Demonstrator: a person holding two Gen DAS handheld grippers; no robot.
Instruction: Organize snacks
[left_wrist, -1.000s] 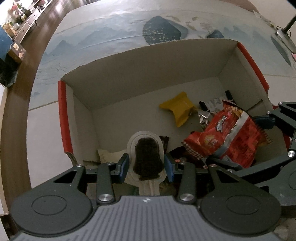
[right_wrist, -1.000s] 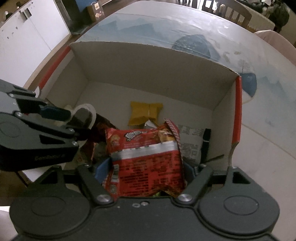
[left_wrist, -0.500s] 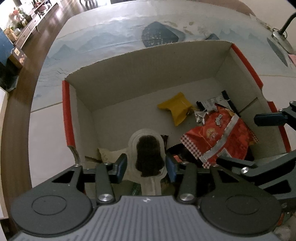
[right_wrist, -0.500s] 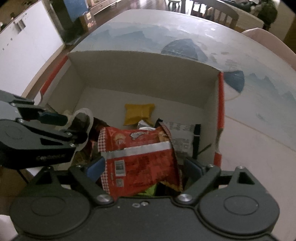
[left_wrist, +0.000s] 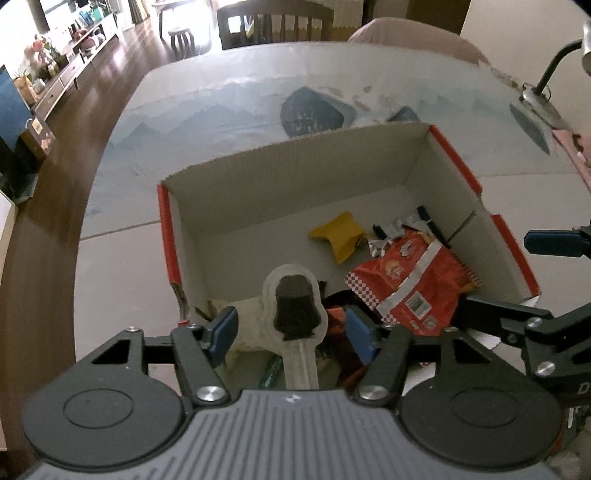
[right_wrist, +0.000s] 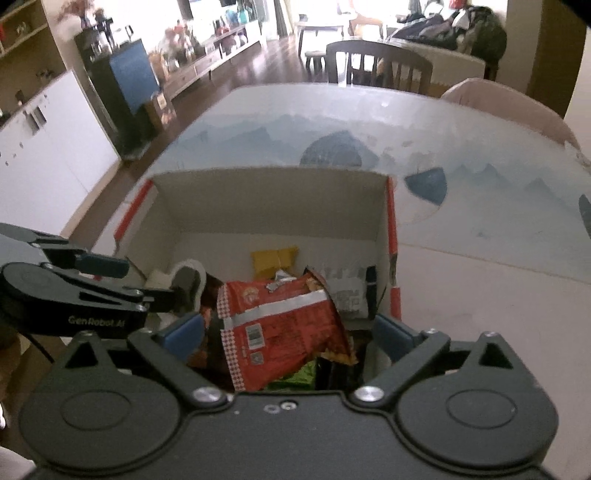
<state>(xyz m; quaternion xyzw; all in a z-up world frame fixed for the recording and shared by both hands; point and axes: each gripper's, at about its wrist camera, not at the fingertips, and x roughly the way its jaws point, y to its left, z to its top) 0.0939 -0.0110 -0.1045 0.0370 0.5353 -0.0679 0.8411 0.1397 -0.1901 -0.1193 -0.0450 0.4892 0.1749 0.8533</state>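
An open cardboard box (left_wrist: 167, 236) with red-edged flaps stands on the table and holds several snack packets. A white packet with a dark snack (left_wrist: 295, 310) stands among them between the fingers of my left gripper (left_wrist: 291, 332). Those jaws are opening, and neither pad touches the packet. A red chip bag (right_wrist: 280, 325) lies on the pile between the fingers of my right gripper (right_wrist: 288, 332). Its jaws are also opening, with a gap on both sides of the bag. A yellow packet (left_wrist: 340, 236) lies on the box floor behind. Each gripper shows in the other's view, the right gripper (left_wrist: 532, 280) and the left gripper (right_wrist: 147, 282).
The box (right_wrist: 391, 236) sits on a table cloth printed with blue mountains (left_wrist: 229, 110). A silver-white packet (right_wrist: 347, 291) and a green one (right_wrist: 295, 376) also lie in the box. A desk lamp (left_wrist: 546, 85) stands at the far right, with chairs (left_wrist: 273, 22) beyond the table.
Both grippers have risen and drawn back from the box while their jaws widened. The red bag and the white packet are let go and stay in the box.
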